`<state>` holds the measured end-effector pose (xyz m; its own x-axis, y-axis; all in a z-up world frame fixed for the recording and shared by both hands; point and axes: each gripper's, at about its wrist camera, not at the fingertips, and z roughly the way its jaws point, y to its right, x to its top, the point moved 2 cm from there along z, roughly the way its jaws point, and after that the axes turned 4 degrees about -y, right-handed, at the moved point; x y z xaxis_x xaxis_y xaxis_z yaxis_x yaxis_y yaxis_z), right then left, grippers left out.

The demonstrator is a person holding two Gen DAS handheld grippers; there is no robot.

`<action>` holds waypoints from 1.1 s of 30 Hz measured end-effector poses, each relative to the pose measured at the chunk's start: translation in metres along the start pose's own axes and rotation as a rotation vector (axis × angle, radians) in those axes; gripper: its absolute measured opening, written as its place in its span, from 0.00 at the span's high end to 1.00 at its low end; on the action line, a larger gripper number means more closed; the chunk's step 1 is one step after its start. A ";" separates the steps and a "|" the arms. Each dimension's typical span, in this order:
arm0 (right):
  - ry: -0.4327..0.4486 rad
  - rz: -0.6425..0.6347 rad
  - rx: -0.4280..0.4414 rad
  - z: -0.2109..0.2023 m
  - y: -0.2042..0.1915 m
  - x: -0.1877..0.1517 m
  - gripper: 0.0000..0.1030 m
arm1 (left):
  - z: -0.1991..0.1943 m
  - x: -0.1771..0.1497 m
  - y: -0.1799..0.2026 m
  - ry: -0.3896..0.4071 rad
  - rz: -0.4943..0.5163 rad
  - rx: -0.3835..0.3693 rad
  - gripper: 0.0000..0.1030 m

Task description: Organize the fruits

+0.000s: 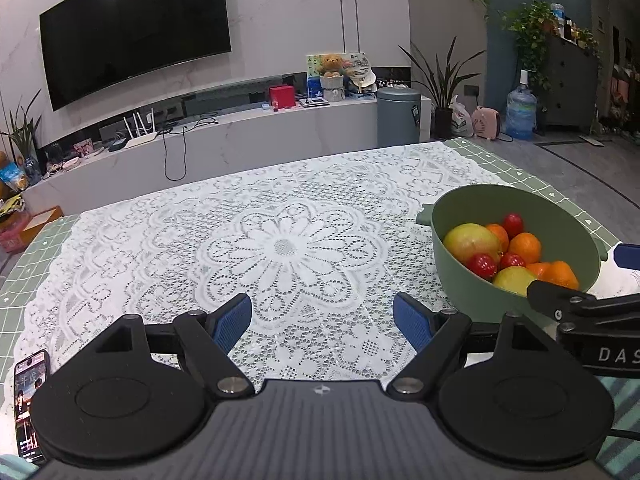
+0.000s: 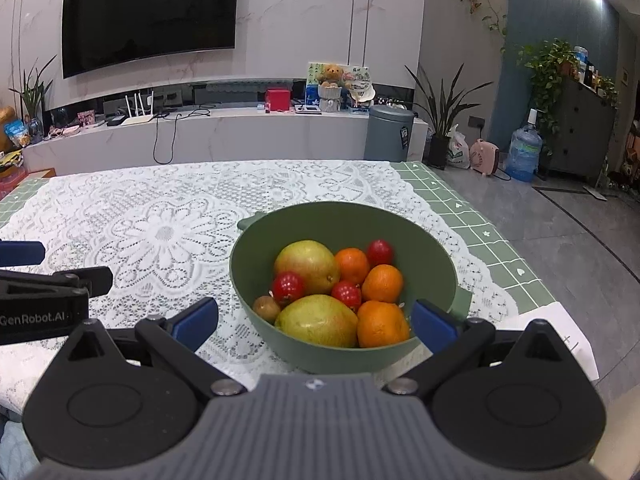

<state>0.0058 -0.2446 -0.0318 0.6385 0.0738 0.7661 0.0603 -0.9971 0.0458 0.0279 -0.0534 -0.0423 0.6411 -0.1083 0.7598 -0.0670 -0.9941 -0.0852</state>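
Phone (image 1: pixel 30 404): lower left, partly behind gripper body. Kiwi (image 2: pixel 266 309): half hidden by bowl (image 2: pixel 256 320) rim. Shelf items, upper centre: too small to identify.

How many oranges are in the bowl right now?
3 oranges in the bowl: one at the near rim, one right of centre, one behind it beside the far mango. More may be hidden underneath.

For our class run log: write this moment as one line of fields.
left gripper: open, empty, over lace cloth | right gripper: open, empty, before green bowl | fruit: all in bowl
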 end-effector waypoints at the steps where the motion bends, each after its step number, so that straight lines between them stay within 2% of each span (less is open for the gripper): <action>1: 0.000 -0.003 0.001 0.000 -0.001 0.000 0.04 | 0.000 0.000 -0.001 -0.001 -0.001 0.000 0.09; 33: -0.003 -0.019 0.020 -0.005 -0.006 -0.001 0.04 | -0.004 -0.002 -0.005 -0.019 -0.015 0.006 0.09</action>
<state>0.0009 -0.2388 -0.0297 0.6393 0.0930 0.7633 0.0878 -0.9950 0.0477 0.0241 -0.0481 -0.0409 0.6561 -0.0930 0.7489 -0.0528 -0.9956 -0.0774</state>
